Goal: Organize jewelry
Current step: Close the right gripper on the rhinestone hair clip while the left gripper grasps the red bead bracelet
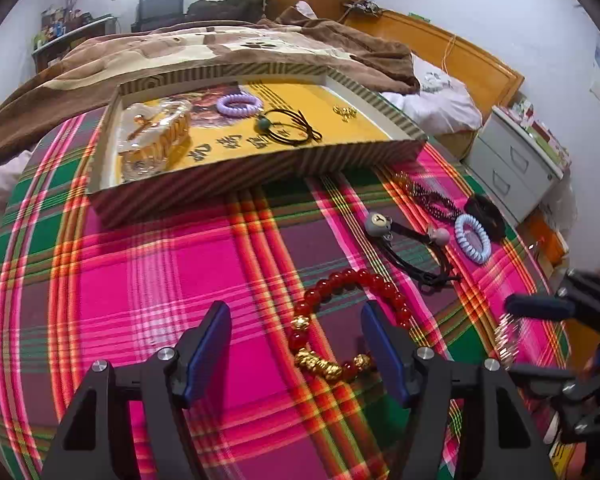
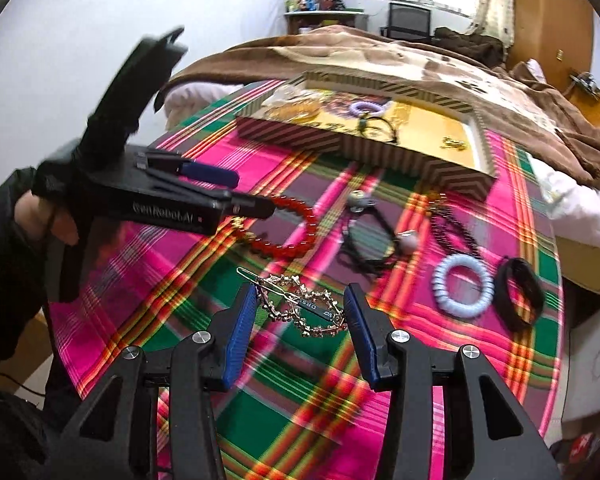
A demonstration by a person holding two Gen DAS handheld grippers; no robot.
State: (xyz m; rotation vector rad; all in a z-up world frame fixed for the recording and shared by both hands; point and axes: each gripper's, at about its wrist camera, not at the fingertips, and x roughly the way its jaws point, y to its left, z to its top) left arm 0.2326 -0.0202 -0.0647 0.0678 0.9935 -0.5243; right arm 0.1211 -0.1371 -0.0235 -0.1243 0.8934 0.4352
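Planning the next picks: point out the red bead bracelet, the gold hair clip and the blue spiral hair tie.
red bead bracelet [image 1: 350, 278], left wrist view, far arc of beads.
gold hair clip [image 2: 300, 308], right wrist view, its middle.
blue spiral hair tie [image 2: 440, 280], right wrist view, left coil.

Left gripper [image 1: 296, 344] held low and level, blue-padded fingers [image 1: 208, 344] spread wide, nothing between them. Right gripper [image 2: 300, 312] likewise parted, pads [image 2: 240, 328] angled down and forward. Left hand [image 2: 46, 216] wrapped around its gripper's handle, sleeve dark.
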